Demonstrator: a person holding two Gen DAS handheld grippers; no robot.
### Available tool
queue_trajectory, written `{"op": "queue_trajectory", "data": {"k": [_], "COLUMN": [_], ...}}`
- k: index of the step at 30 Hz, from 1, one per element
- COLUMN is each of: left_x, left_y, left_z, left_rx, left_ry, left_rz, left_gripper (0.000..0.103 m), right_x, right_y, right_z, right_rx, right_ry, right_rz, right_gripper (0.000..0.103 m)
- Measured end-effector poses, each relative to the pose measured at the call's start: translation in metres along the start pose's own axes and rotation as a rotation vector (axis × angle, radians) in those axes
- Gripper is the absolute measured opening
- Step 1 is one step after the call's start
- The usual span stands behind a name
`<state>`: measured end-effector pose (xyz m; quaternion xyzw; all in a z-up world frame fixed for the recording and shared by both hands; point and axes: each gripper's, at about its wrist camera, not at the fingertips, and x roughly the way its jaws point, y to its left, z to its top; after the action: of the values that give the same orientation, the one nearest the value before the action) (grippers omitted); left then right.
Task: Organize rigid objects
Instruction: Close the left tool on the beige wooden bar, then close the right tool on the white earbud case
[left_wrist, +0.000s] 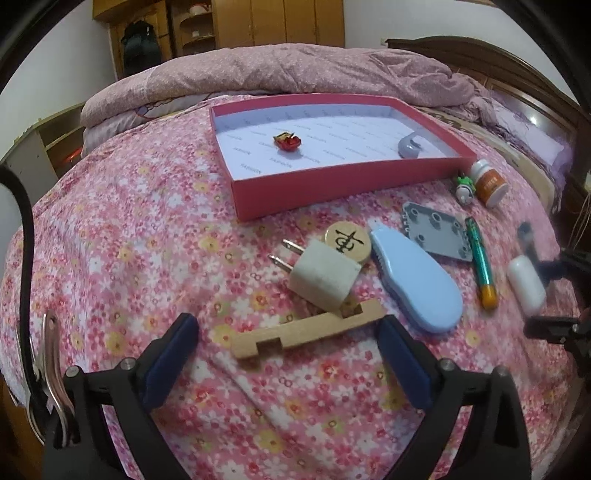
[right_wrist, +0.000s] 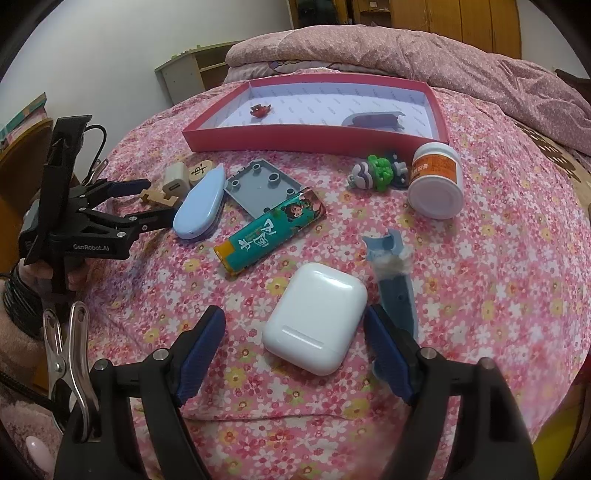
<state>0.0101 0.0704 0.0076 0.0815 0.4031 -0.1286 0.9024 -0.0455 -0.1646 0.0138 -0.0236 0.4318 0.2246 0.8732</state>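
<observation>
**Both grippers spread over a scatter of small items on the bed**

The left gripper (left_wrist: 288, 334) is spread wide, its blue pads on either side of a notched wood block (left_wrist: 306, 330) without touching it. Just beyond the block lies a white plug (left_wrist: 323, 278), prongs pointing far-left, with a round wooden disc (left_wrist: 348, 242) touching its far side. To the right of these is a light blue oval case (left_wrist: 417, 280), then a grey plate (left_wrist: 437, 234) and a teal tube (left_wrist: 480, 258).

The right gripper (right_wrist: 295, 332) is also spread, empty, with a white earbud case (right_wrist: 316, 317) lying between its pads, apart from both. A blue clip-like piece (right_wrist: 395, 273) lies just right of the case, running under the right pad. Farther off, to the right, a white bottle (right_wrist: 437, 181) with an orange label lies on its side, and a small green toy (right_wrist: 378, 171) sits just left of it.

The red tray (left_wrist: 347, 184) stands at the far side of the floral sheet (left_wrist: 147, 229), beyond all the loose items. Inside it are a small red trinket (left_wrist: 287, 141) toward the left and a grey curved piece (left_wrist: 410, 146) near the right wall. A folded pink quilt (left_wrist: 280, 72) lies behind the tray.
</observation>
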Motion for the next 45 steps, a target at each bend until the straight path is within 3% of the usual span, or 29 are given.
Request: {"op": "queue_trajectory", "data": {"k": [4, 8, 24, 30, 36, 42, 45], "left_x": [-0.008, -0.016, -0.003, -0.009, -0.016, -0.03, -0.036], "left_y": [-0.002, 0.0, -0.022, -0.023, -0.02, -0.023, -0.024], "left_z": [-0.008, -0.012, -0.007, -0.01, -0.013, -0.014, -0.015], "left_rx": [-0.1, -0.203, -0.18, -0.186, -0.201, -0.2, -0.201], "left_ry": [-0.007, -0.043, -0.047, -0.056, -0.062, -0.085, -0.094], "left_rz": [0.026, -0.017, 0.08, 0.111, 0.093, 0.09, 0.094], "left_gripper": [0.1, 0.1, 0.099, 0.081, 0.081, 0.081, 0.081], "right_x": [0.0, 0.0, 0.0, -0.001, -0.002, -0.001, -0.002], "right_y": [-0.001, -0.002, -0.002, -0.004, -0.007, -0.001, -0.001], "right_z": [0.0, -0.001, 0.0, -0.001, 0.0, -0.001, -0.002], "right_rx": [-0.007, -0.01, 0.005, 0.011, 0.04, 0.0, -0.008], "right_ry": [-0.003, -0.009, -0.015, -0.015, -0.016, -0.018, -0.024], "right_rz": [0.0, -0.001, 0.012, 0.015, 0.031, -0.035, -0.059], "right_gripper": [0.08, 0.081, 0.081, 0.081, 0.081, 0.067, 0.055]}}
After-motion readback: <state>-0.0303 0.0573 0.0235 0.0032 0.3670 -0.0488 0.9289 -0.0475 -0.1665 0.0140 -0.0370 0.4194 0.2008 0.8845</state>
